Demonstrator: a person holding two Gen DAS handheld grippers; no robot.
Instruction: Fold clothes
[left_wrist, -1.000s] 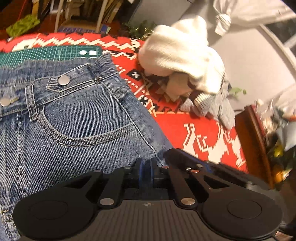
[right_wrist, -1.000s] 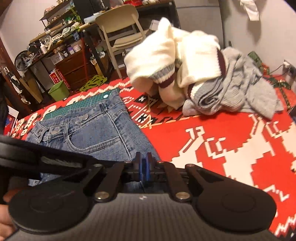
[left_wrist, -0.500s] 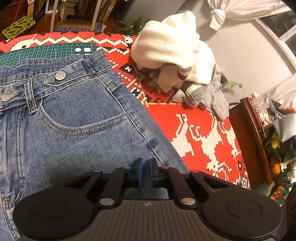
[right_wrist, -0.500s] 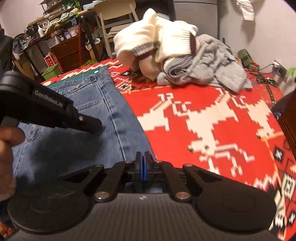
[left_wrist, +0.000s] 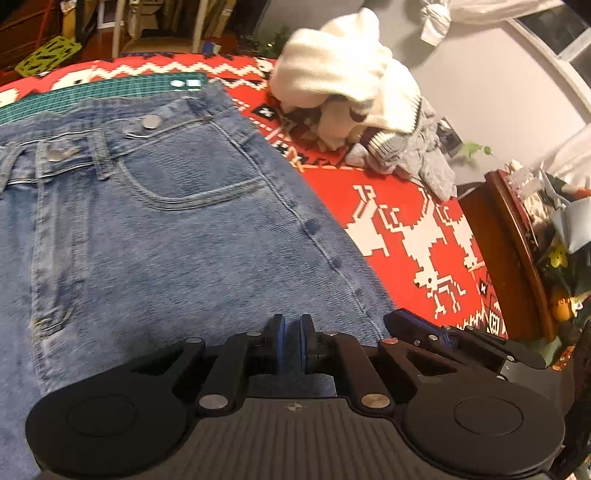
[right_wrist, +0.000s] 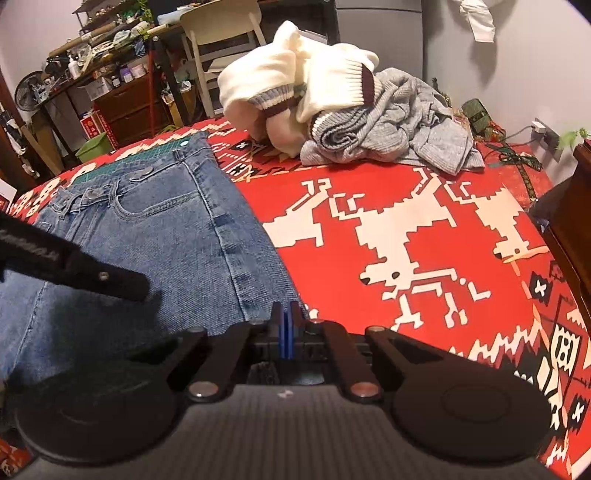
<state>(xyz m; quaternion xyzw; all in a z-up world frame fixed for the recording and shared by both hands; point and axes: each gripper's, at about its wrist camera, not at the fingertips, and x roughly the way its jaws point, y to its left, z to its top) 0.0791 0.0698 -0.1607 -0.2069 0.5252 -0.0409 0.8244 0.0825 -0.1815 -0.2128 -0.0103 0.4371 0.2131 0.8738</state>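
Across the red blanket (right_wrist: 388, 192), left side: jeans (left_wrist: 166, 229) lying flat, heavy and limp, best pinched along the side seam; left gripper (left_wrist: 291, 341) hovering narrowly parted, empty; right gripper (right_wrist: 285, 334) closing at the denim edge, pinch uncertain.

Your count: one pair of jeans, two sweaters, two claws.

You have one pair of blue jeans (right_wrist: 155, 236), one white sweater (right_wrist: 295, 81), one grey sweater (right_wrist: 399, 125), one red patterned blanket (right_wrist: 424, 229), one green cutting mat (left_wrist: 103, 92), one pale chair (right_wrist: 221, 33), your left claw (left_wrist: 291, 341) and your right claw (right_wrist: 285, 330).
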